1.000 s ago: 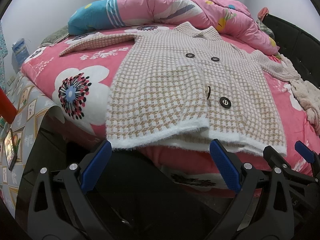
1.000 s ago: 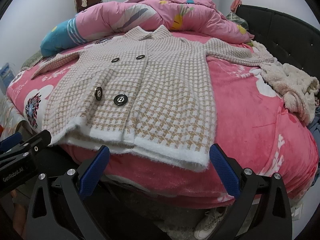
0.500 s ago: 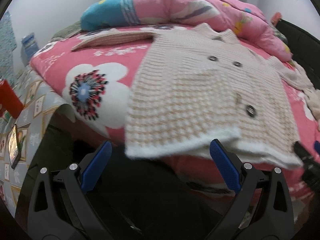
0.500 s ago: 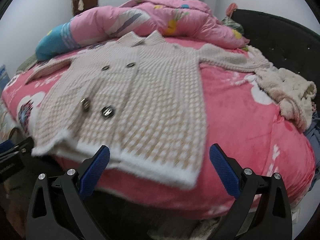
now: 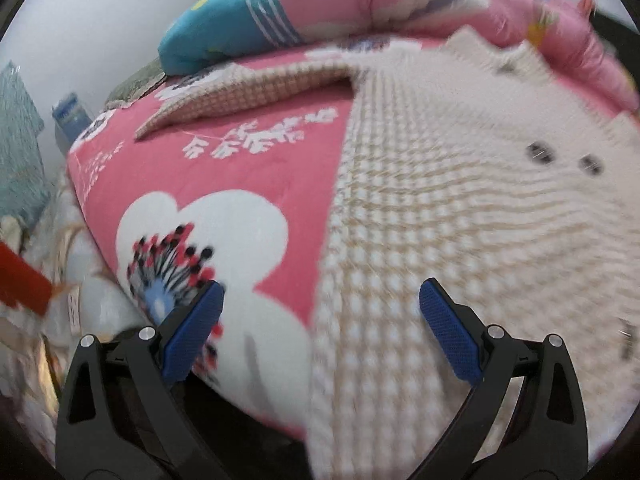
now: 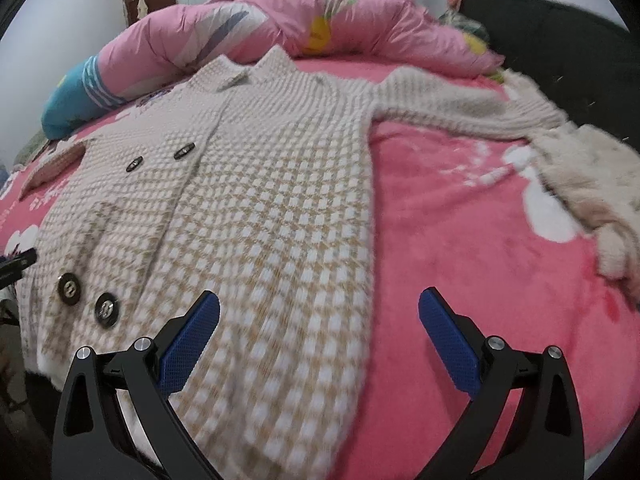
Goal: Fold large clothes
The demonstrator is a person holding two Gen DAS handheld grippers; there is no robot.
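Observation:
A beige and white checked knit coat [image 5: 460,216] [image 6: 260,208] with dark round buttons lies flat, front up, on the pink floral bedspread [image 5: 224,184] [image 6: 460,240]. Both sleeves are spread out sideways. My left gripper [image 5: 320,320] hovers open over the coat's lower left side edge, with nothing between its blue pads. Over the coat's lower right side edge my right gripper [image 6: 320,324] is open too and holds nothing. The tip of the left gripper [image 6: 16,262] shows at the left edge of the right wrist view.
A rolled pink and blue quilt [image 5: 360,12] [image 6: 248,28] lies along the far side of the bed. A fluffy cream garment [image 6: 592,184] is heaped at the right by the dark headboard [image 6: 580,48]. Clutter and a red object [image 5: 20,284] sit left of the bed.
Both grippers have moved forward from beyond the bed's edge to above the coat's lower corners, still open. The coat has not moved.

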